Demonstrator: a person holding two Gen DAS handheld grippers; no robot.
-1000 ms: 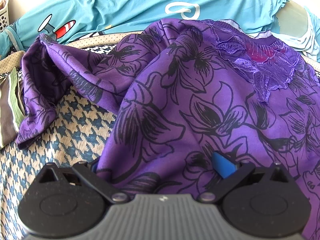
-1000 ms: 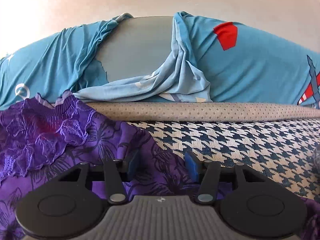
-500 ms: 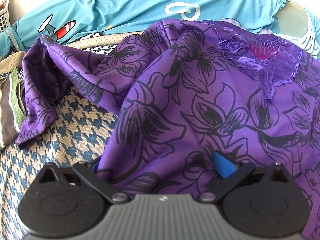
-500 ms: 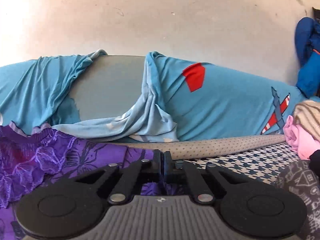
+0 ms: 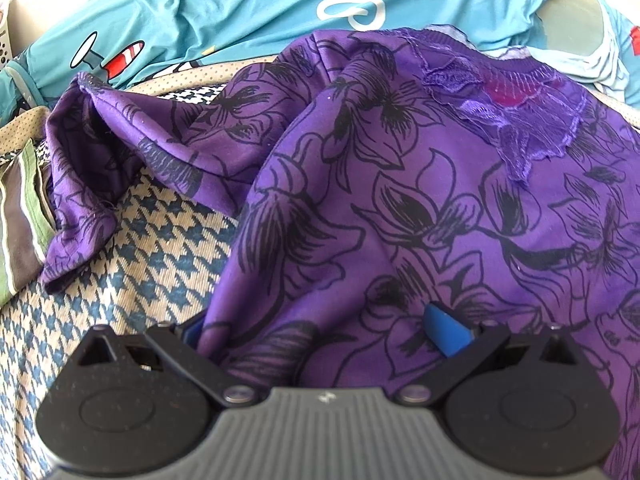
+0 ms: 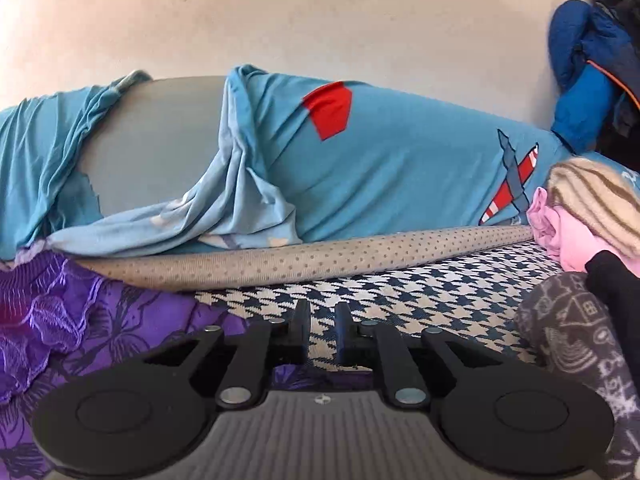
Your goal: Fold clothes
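A purple top with black flower print (image 5: 400, 200) lies crumpled on the houndstooth cover (image 5: 140, 248). Its lace neckline (image 5: 512, 120) is at the far right and one sleeve (image 5: 100, 160) trails off to the left. My left gripper (image 5: 316, 324) points down at the cloth with its jaws wide apart; the fabric drapes between the blue pads (image 5: 444, 332), which do not press it. My right gripper (image 6: 322, 312) sits at the top's right edge (image 6: 80, 320), its jaws opening by a narrow gap. Only the cover shows through that gap; a bit of purple lies under the fingers.
A blue sheet with a plane print (image 6: 400, 160) covers the padded back along the wall. A pile of pink and striped clothes (image 6: 580, 208) and a grey patterned garment (image 6: 580, 340) lie at the right, and a blue jacket (image 6: 580, 72) hangs above. Striped cloth (image 5: 20, 220) lies far left.
The right gripper closed over the purple cloth, tilted up and swung right, then parted slightly; the cloth no longer sits between its fingers. The left gripper has stayed put.
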